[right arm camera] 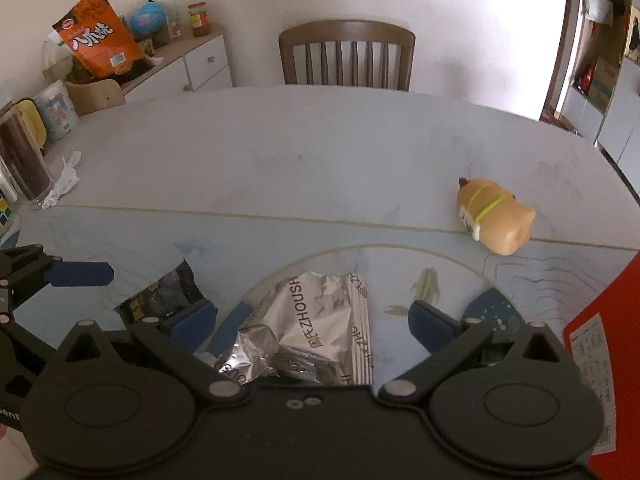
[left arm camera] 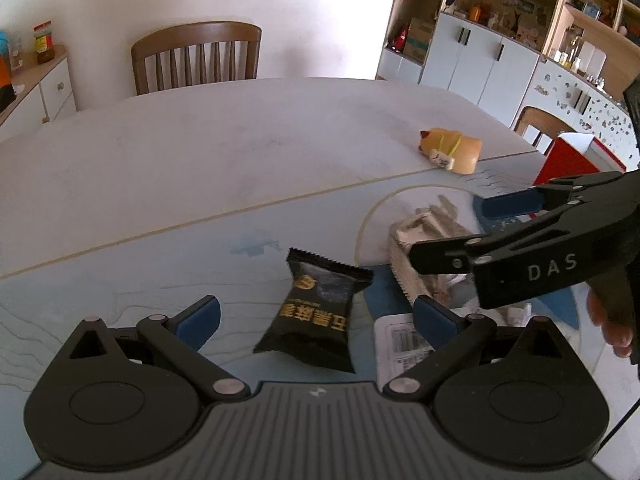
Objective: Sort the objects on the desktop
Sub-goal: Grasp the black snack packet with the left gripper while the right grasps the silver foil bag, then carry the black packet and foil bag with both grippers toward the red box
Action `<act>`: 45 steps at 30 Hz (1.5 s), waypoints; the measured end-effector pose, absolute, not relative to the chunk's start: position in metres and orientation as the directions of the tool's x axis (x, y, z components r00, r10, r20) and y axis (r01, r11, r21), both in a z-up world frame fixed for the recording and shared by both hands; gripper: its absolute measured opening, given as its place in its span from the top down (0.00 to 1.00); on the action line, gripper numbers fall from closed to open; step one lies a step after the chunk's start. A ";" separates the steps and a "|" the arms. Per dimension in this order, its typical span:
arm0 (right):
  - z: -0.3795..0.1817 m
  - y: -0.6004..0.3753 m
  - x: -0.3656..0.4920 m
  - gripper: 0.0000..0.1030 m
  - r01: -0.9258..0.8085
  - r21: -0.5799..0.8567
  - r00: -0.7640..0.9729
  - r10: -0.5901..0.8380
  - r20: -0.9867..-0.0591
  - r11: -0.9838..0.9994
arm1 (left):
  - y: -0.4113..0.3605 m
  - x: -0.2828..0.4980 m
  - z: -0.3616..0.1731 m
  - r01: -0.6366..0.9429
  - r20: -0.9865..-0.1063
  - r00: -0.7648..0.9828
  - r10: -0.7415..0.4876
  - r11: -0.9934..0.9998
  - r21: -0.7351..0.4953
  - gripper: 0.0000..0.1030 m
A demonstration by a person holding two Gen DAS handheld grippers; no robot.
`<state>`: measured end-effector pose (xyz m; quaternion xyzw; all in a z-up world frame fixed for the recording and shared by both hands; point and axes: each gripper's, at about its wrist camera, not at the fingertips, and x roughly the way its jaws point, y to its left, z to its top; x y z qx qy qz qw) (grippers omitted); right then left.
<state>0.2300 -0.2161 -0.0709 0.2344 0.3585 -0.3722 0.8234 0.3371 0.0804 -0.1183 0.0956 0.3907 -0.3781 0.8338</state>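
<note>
On the table (left arm camera: 200,152), our wide-open left gripper (left arm camera: 316,316) frames a black packet (left arm camera: 316,312); our right gripper (right arm camera: 310,320), equally spread, frames a silver wrapper (right arm camera: 320,320), neither holding anything.

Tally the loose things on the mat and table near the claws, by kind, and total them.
Snack packets: 2 (black packet, silver packet)
Toys: 1 (toy)
Red boxes: 1 (box)
Total: 4
</note>
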 end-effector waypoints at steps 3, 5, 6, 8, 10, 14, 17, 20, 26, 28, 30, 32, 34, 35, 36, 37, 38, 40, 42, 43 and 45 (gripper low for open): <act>-0.076 -0.219 0.230 0.00 0.791 0.121 0.450 -0.437 -0.779 0.600 | 0.080 0.341 -0.123 0.700 -0.728 0.411 -0.549 0.701 -0.134 0.00; -0.079 -0.220 0.230 0.00 0.797 0.117 0.444 -0.443 -0.779 0.593 | 0.080 0.343 -0.125 0.698 -0.731 0.417 -0.540 0.706 -0.124 0.00; -0.080 -0.220 0.230 0.00 0.796 0.123 0.448 -0.439 -0.779 0.593 | 0.079 0.344 -0.126 0.696 -0.732 0.420 -0.536 0.708 -0.119 0.00; -0.081 -0.220 0.228 0.01 0.794 0.124 0.452 -0.443 -0.774 0.595 | 0.079 0.345 -0.127 0.692 -0.731 0.436 -0.526 0.715 -0.102 0.00; -0.083 -0.220 0.229 0.03 0.784 0.131 0.461 -0.427 -0.778 0.607 | 0.079 0.347 -0.128 0.690 -0.729 0.438 -0.525 0.717 -0.102 0.00; -0.084 -0.219 0.228 0.08 0.786 0.136 0.461 -0.424 -0.779 0.603 | 0.079 0.350 -0.130 0.684 -0.729 0.444 -0.521 0.723 -0.099 0.00; -0.085 -0.220 0.226 0.11 0.791 0.159 0.466 -0.413 -0.782 0.591 | 0.080 0.351 -0.131 0.683 -0.725 0.446 -0.524 0.723 -0.103 0.00; -0.084 -0.222 0.225 0.19 0.789 0.179 0.479 -0.406 -0.779 0.588 | 0.079 0.351 -0.131 0.682 -0.723 0.446 -0.527 0.724 -0.107 0.01; -0.082 -0.224 0.224 0.25 0.786 0.196 0.487 -0.393 -0.780 0.587 | 0.077 0.350 -0.132 0.696 -0.729 0.432 -0.531 0.711 -0.105 0.22; -0.082 -0.224 0.223 0.27 0.786 0.200 0.490 -0.390 -0.779 0.585 | 0.076 0.348 -0.132 0.699 -0.728 0.434 -0.530 0.708 -0.098 0.31; -0.082 -0.224 0.223 0.35 0.784 0.209 0.494 -0.384 -0.780 0.584 | 0.074 0.346 -0.131 0.704 -0.728 0.432 -0.533 0.703 -0.097 0.40; -0.081 -0.224 0.223 0.39 0.785 0.212 0.495 -0.384 -0.779 0.582 | 0.073 0.345 -0.130 0.709 -0.726 0.428 -0.538 0.698 -0.099 0.48; -0.081 -0.224 0.222 0.40 0.787 0.214 0.494 -0.384 -0.780 0.579 | 0.071 0.344 -0.128 0.714 -0.725 0.428 -0.540 0.694 -0.095 0.59; -0.080 -0.224 0.222 0.41 0.789 0.211 0.491 -0.385 -0.781 0.577 | 0.070 0.343 -0.128 0.717 -0.725 0.427 -0.541 0.691 -0.094 0.61; -0.080 -0.224 0.222 0.42 0.790 0.209 0.489 -0.387 -0.781 0.576 | 0.070 0.343 -0.127 0.717 -0.724 0.427 -0.541 0.691 -0.093 0.64; -0.079 -0.224 0.221 0.42 0.791 0.207 0.488 -0.389 -0.782 0.575 | 0.069 0.343 -0.126 0.717 -0.724 0.426 -0.542 0.690 -0.095 0.65; -0.079 -0.224 0.221 0.44 0.792 0.205 0.486 -0.391 -0.782 0.574 | 0.069 0.343 -0.126 0.716 -0.725 0.426 -0.542 0.691 -0.096 0.65; -0.077 -0.225 0.219 0.44 0.795 0.206 0.486 -0.395 -0.780 0.571 | 0.069 0.343 -0.124 0.716 -0.723 0.423 -0.546 0.691 -0.102 0.66; -0.075 -0.226 0.218 0.45 0.796 0.206 0.486 -0.399 -0.777 0.569 | 0.070 0.343 -0.122 0.713 -0.724 0.427 -0.542 0.694 -0.100 0.66; -0.074 -0.226 0.217 0.45 0.797 0.204 0.487 -0.403 -0.775 0.569 | 0.070 0.343 -0.121 0.712 -0.723 0.427 -0.543 0.695 -0.101 0.66; -0.070 -0.227 0.216 0.46 0.795 0.202 0.490 -0.409 -0.770 0.572 | 0.071 0.343 -0.119 0.707 -0.720 0.431 -0.543 0.699 -0.104 0.66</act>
